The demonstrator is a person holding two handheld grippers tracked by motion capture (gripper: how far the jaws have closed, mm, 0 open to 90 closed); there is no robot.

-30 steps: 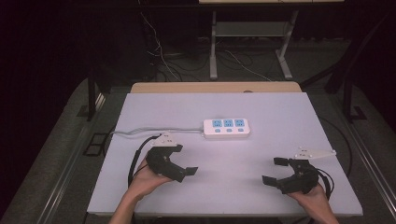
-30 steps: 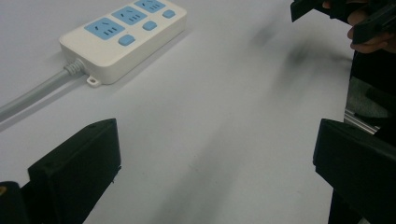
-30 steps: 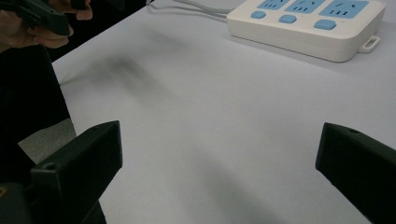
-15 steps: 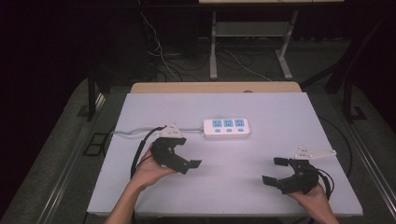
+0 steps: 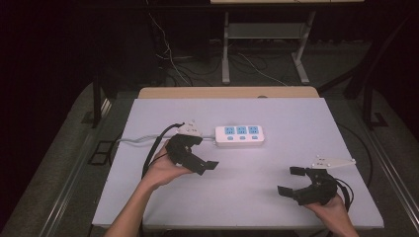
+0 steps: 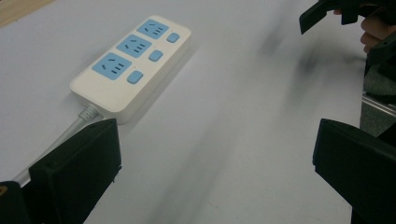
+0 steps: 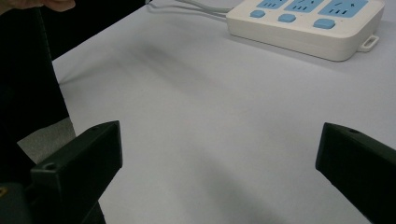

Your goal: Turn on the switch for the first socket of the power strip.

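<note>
The power strip lies flat on the white worktop, a bit left of centre and toward the far side. It's a white, rounded-corner bar w/ three pale-blue socket faces in a row along the top, each paired w/ a small blue rocker switch on the near side (three sockets, three switches). A small loop tab sticks out of one short end, seen in the right gripper view. From the other short end a grey-white cord runs off across the worktop toward the left edge.

Left gripper is held in the person's left hand, just beside the cord end of the strip but not touching it; jaws spread wide, nothing between them. In the left gripper view the strip sits up-left of the gap, its cord passing behind the left-hand jaw.

Right gripper is near the worktop's front-right corner, well apart from the strip; jaws also wide apart and empty. The right gripper view looks across bare worktop at the strip's switch side.
</note>
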